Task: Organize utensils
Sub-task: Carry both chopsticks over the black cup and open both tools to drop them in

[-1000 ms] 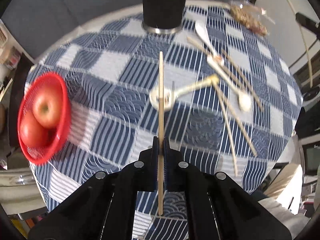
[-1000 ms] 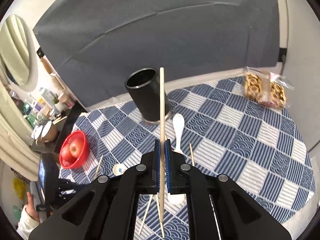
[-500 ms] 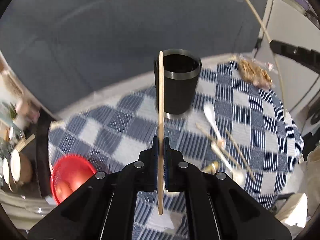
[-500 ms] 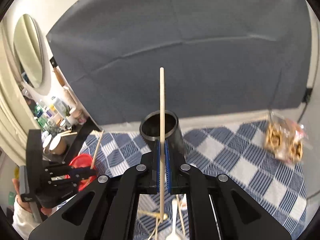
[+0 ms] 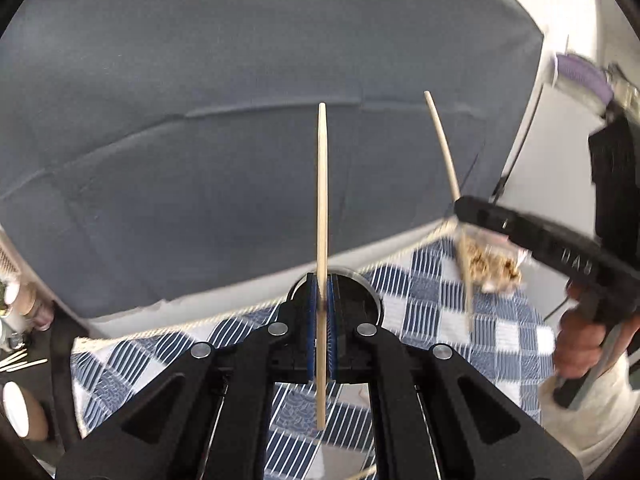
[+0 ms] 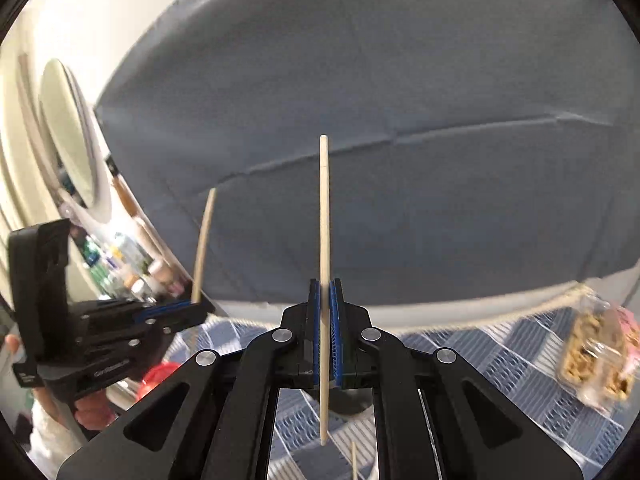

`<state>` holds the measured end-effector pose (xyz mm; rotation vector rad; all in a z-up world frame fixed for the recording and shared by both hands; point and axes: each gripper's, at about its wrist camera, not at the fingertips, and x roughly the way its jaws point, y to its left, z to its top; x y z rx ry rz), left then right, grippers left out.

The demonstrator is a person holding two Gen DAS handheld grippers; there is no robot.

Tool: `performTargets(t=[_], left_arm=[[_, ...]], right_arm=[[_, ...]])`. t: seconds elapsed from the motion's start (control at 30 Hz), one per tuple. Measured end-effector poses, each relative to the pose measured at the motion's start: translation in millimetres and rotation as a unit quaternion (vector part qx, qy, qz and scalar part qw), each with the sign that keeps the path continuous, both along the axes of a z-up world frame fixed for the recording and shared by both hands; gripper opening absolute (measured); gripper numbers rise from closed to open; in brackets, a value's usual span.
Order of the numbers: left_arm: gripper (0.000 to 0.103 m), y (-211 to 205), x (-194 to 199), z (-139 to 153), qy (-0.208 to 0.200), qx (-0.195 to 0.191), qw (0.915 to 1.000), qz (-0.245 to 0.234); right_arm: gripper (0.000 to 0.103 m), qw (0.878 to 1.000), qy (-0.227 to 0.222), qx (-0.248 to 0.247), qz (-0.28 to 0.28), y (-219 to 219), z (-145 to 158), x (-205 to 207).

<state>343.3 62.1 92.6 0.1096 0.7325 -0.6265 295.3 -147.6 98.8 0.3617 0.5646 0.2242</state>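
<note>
My left gripper [image 5: 321, 292] is shut on a wooden chopstick [image 5: 322, 200] that stands upright, high above the table. The rim of the black cup [image 5: 370, 292] shows just behind its fingertips. My right gripper [image 6: 325, 296] is shut on a second upright chopstick [image 6: 324, 220]. In the left wrist view the right gripper [image 5: 520, 232] and its chopstick [image 5: 444, 148] are at the right. In the right wrist view the left gripper [image 6: 172, 312] with its chopstick [image 6: 203, 240] is at the left. The cup is mostly hidden in the right wrist view.
The round table has a blue and white checked cloth [image 5: 424, 276]. A clear bag of snacks [image 6: 596, 356] lies at its right side; it also shows in the left wrist view [image 5: 488, 268]. A red basket [image 6: 158, 376] shows behind the left gripper. A grey backdrop [image 5: 200, 120] stands behind the table.
Both grippers have tilted up and risen with their chopsticks; the table and cup have dropped low in both views. The two grippers have come closer together.
</note>
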Motion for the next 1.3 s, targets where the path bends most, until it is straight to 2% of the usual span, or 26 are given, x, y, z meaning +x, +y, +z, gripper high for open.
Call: performTargets(t=[0.1, 0.2, 0.5, 0.67, 1.0, 1.3], left_arm=[[0.005, 0, 14, -1, 0.001, -0.036, 0.9993, 0.004], [0.005, -4, 27, -6, 0.003, -0.065, 0.9979, -0.005], [0.005, -20, 59, -33, 0.000, -0.093, 0.9957, -0.004], [0.005, -26, 66, -48, 0.001, -0.101, 0.9948, 0.004], [0.005, -40, 65, -82, 0.022, -0.076, 0.9969, 0.003], [0.005, -47, 54, -99, 0.034, -0.053, 0.9980, -0.003]], right_arm=[[0.005, 0.999, -0.044, 0.026, 0.013, -5, 1, 9], [0.005, 0.997, -0.067, 0.034, 0.028, -6, -1, 22], [0.005, 0.993, -0.104, 0.030, 0.049, -4, -19, 53], [0.005, 0.993, -0.096, 0.022, 0.062, -3, -38, 63], [0.005, 0.996, -0.057, 0.010, 0.073, 3, -80, 71], [0.005, 0.996, -0.026, -0.013, 0.084, 12, -96, 62]])
